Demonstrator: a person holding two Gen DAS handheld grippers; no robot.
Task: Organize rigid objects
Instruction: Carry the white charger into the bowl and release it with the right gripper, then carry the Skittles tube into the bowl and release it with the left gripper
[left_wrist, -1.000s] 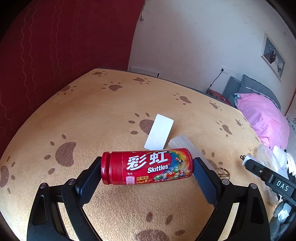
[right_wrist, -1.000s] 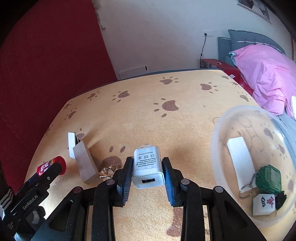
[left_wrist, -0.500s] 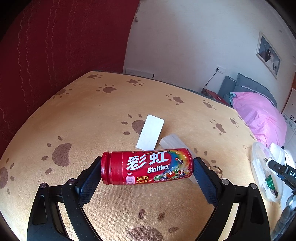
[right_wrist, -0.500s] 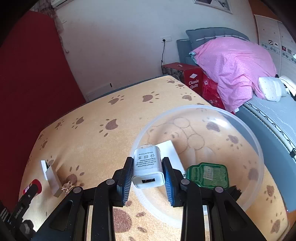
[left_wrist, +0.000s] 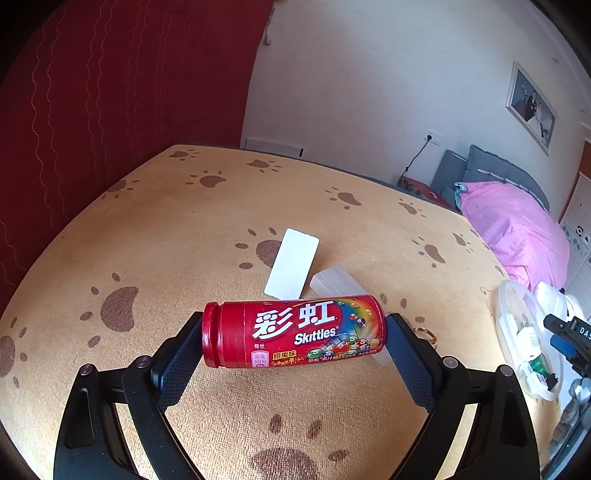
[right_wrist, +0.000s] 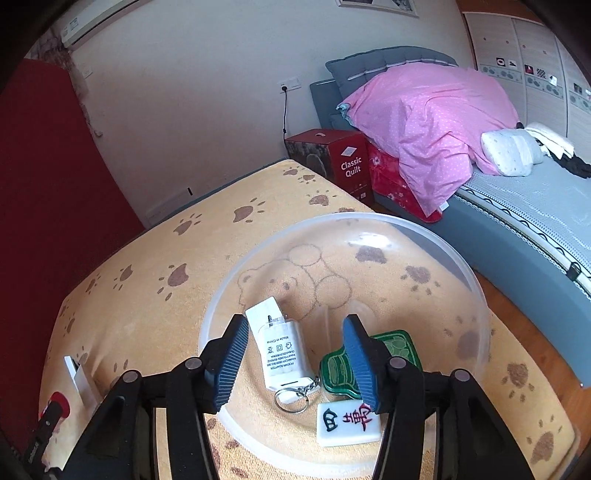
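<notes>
Over the clear plastic bowl (right_wrist: 476, 291) at my right, my right gripper (right_wrist: 295, 363) opens its jaws; the white USB charger (right_wrist: 282, 350) lies released between them, inside the bowl. My left gripper (left_wrist: 293, 363), farther off, clamps the Skittles tube (left_wrist: 293, 334) endwise, long axis crosswise

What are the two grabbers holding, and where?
The left hand-held gripper holds the Skittles tube by its two ends. The right hand-held gripper is opening, the white charger dropped in the bowl.
</notes>
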